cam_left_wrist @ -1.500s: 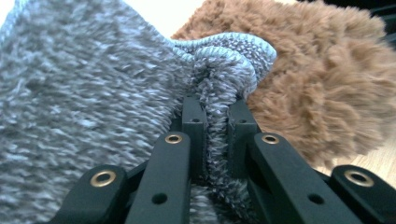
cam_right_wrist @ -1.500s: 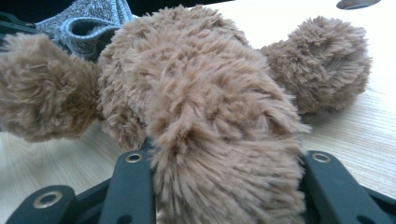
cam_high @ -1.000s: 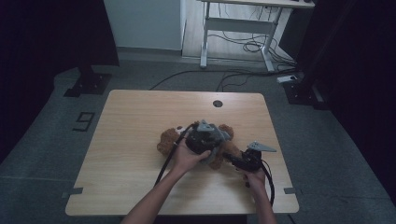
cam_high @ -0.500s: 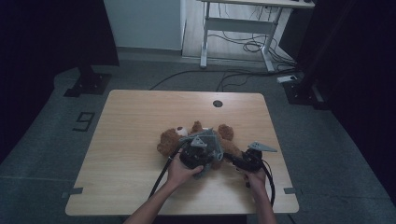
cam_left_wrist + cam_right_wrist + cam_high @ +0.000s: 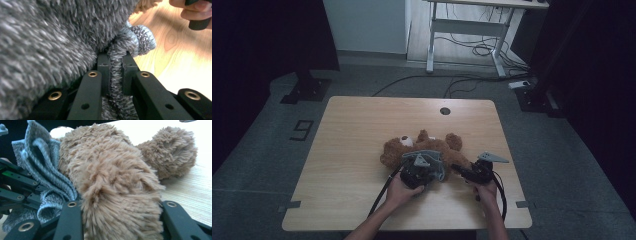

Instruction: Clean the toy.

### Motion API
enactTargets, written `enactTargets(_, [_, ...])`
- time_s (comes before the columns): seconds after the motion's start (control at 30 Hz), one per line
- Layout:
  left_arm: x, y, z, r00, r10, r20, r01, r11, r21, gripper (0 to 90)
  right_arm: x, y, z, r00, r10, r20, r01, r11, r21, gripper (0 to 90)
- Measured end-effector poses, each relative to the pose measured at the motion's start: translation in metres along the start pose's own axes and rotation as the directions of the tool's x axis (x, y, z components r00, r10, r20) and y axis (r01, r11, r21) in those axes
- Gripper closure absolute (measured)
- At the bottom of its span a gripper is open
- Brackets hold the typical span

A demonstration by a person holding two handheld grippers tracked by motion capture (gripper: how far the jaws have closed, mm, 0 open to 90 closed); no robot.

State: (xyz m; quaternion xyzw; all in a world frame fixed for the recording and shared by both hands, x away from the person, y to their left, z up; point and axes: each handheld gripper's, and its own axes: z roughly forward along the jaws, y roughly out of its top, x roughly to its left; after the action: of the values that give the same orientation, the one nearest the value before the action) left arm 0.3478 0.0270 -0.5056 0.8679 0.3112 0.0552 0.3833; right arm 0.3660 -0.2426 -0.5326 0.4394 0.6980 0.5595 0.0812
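Observation:
A brown teddy bear [image 5: 414, 146] lies on the wooden table [image 5: 352, 150], head toward the left. A grey knitted garment [image 5: 437, 167] is bunched over its lower body. In the left gripper view my left gripper [image 5: 116, 58] is shut on a folded edge of the grey garment [image 5: 117, 82]; in the high view the left gripper [image 5: 423, 169] sits at the bear's near side. My right gripper [image 5: 121, 205] is shut on one furry leg of the bear [image 5: 112, 195], with the grey garment [image 5: 45, 177] just left of it. The right gripper [image 5: 460, 170] lies at the bear's right end.
A cable hole [image 5: 445, 110] sits near the table's far edge. Behind the table stand a white desk frame [image 5: 462, 30] and loose floor cables [image 5: 477, 50]. Black cables [image 5: 382, 195] trail from both grippers toward the near edge.
My left hand has come down and toward the near edge, drawing the grey garment lower over the bear. The right gripper has stayed where it was.

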Motion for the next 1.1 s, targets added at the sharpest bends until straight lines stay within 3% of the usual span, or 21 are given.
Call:
enactTargets(0.17, [-0.004,0.017,-0.023,0.9998,0.011,-0.015,-0.012,0.9963,-0.085,80.8,-0.001,0.0,0.001,0.9999,0.01,-0.002,-0.01,1.0,-0.007,56.1])
enactTargets(0.33, [0.004,0.047,-0.056,0.9978,-0.009,-0.065,-0.005,0.9776,-0.21,80.8,0.0,-0.001,0.001,0.9999,0.013,-0.004,-0.013,1.0,-0.005,56.1])
enactTargets(0.5, [0.01,0.075,-0.059,0.9951,-0.013,-0.098,-0.009,0.974,-0.226,80.6,0.0,-0.001,0.001,0.9998,0.018,-0.005,-0.018,1.0,-0.006,56.1])
enactTargets(0.6, [0.012,0.086,-0.046,0.9944,-0.017,-0.104,-0.004,0.9796,-0.201,80.7,0.0,-0.001,0.001,0.9999,0.015,-0.005,-0.015,1.0,-0.003,56.0])
enactTargets(0.67, [0.012,0.084,-0.032,0.9955,-0.016,-0.094,0.002,0.9885,-0.151,80.7,0.0,-0.001,0.001,0.9999,0.014,-0.007,-0.014,1.0,-0.001,56.1])
enactTargets(0.73, [0.011,0.072,-0.015,0.9968,-0.01,-0.079,0.002,0.9942,-0.108,80.7,-0.001,-0.001,0.001,0.9999,0.014,-0.009,-0.014,1.0,-0.004,56.1])
enactTargets(0.87, [0.015,0.052,-0.007,0.9983,-0.05,-0.029,0.045,0.9871,-0.153,80.6,-0.003,-0.001,0.001,0.9995,0.024,-0.019,-0.024,1.0,0.004,56.2])
enactTargets(1.1, [0.005,0.03,-0.009,0.9995,-0.02,-0.025,0.016,0.9904,-0.137,80.7,0.0,0.0,-0.001,0.9985,0.045,-0.03,-0.045,0.999,-0.003,56.3])
